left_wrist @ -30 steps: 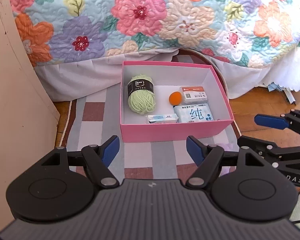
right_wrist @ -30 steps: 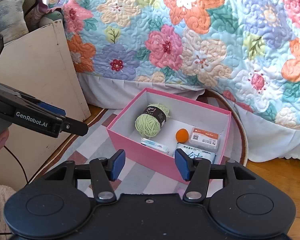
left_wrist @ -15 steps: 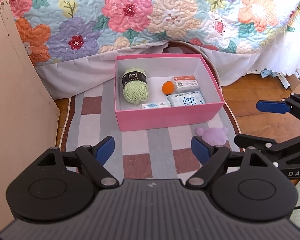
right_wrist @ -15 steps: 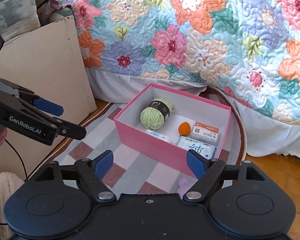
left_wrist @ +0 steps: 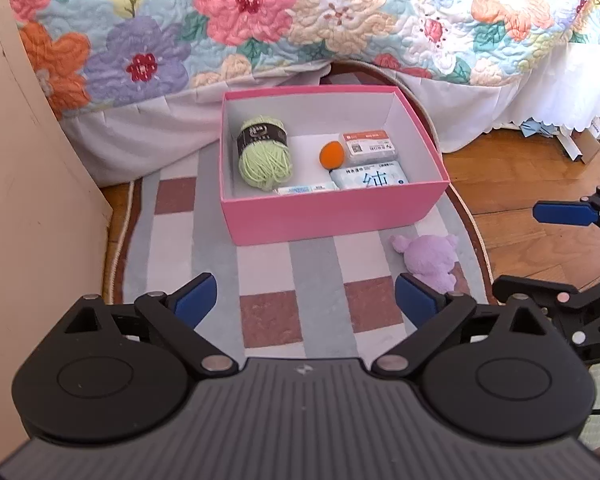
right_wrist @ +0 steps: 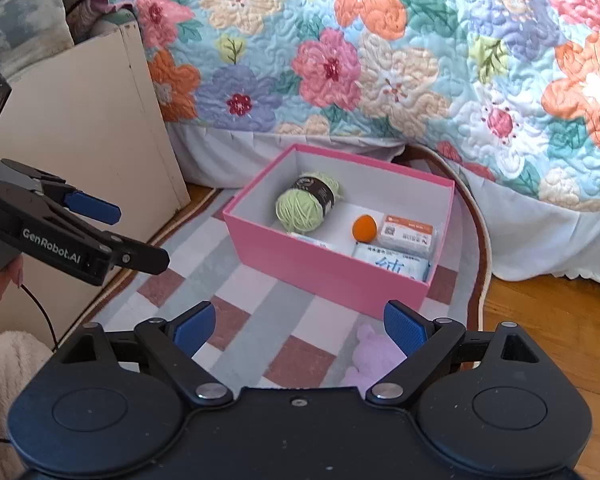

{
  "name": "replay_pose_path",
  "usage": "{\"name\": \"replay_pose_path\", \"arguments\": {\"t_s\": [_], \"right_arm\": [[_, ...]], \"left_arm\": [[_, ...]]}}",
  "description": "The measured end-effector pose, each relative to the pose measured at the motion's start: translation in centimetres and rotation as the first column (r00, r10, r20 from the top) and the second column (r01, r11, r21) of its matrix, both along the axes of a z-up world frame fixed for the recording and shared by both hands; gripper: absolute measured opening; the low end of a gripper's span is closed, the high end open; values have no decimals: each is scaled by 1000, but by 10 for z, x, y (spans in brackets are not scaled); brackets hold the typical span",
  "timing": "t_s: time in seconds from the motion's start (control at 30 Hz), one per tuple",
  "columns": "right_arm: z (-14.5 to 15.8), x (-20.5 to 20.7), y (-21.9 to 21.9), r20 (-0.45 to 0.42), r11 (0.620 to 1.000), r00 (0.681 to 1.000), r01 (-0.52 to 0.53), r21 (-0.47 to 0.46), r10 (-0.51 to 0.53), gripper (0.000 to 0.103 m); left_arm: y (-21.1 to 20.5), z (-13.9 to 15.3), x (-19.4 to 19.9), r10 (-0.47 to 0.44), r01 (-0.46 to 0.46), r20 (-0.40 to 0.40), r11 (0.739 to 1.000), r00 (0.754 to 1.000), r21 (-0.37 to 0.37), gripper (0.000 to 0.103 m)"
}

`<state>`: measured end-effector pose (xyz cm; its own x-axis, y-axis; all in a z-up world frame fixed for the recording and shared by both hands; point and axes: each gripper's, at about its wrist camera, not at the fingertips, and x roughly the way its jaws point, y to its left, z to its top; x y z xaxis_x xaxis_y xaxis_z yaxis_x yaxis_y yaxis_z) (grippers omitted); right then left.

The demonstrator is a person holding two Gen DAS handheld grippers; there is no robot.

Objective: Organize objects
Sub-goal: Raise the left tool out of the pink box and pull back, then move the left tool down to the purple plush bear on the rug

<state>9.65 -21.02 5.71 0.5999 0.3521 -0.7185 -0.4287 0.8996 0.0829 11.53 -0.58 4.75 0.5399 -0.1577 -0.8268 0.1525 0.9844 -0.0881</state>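
Checked rug (left_wrist: 312, 264) covers the floor at the foot of a flowered quilt (left_wrist: 260, 20), and on it stands the pink box (left_wrist: 332, 212), its far edge just short of the quilt's white skirt and a beige cabinet panel (left_wrist: 28, 200) well off to its left. Inside lie green yarn (left_wrist: 264, 152), an orange ball (left_wrist: 332, 155) and flat packets, while a purple plush toy (left_wrist: 430, 258) sits on bare rug just before the box's near right corner. Both the left gripper (left_wrist: 306, 300) and right gripper (right_wrist: 300, 326) have just been opening and hang wide and empty over open rug before the box.
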Motion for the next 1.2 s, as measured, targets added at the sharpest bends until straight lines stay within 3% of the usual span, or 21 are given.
{"name": "replay_pose_path", "arguments": {"t_s": [0.2, 0.37, 0.57, 0.7, 0.87, 1.2], "right_arm": [[-12, -3, -2, -6, 1000, 1000, -2, -24, 2, 94], [-20, -13, -8, 44, 996, 999, -9, 85, 5, 94], [-35, -12, -10, 55, 1000, 998, 12, 29, -14, 94], [-41, -15, -22, 108, 996, 993, 29, 86, -38, 94], [-53, -15, -28, 147, 997, 988, 40, 65, -50, 94], [-86, 6, -35, 43, 988, 987, 153, 9, -153, 94]], "left_arm": [[-4, -26, 6, -9, 7, -47, 1000, 999, -27, 99], [-6, -53, 17, 7, -15, -105, 997, 994, -72, 99], [-10, -67, 19, 1, -9, -92, 996, 996, -84, 99], [-12, -75, 23, -18, 6, -105, 994, 994, -112, 99], [-15, -89, 29, -14, -2, -113, 991, 993, -137, 99], [-23, -125, 36, -11, -20, -175, 985, 984, -173, 97]]}}
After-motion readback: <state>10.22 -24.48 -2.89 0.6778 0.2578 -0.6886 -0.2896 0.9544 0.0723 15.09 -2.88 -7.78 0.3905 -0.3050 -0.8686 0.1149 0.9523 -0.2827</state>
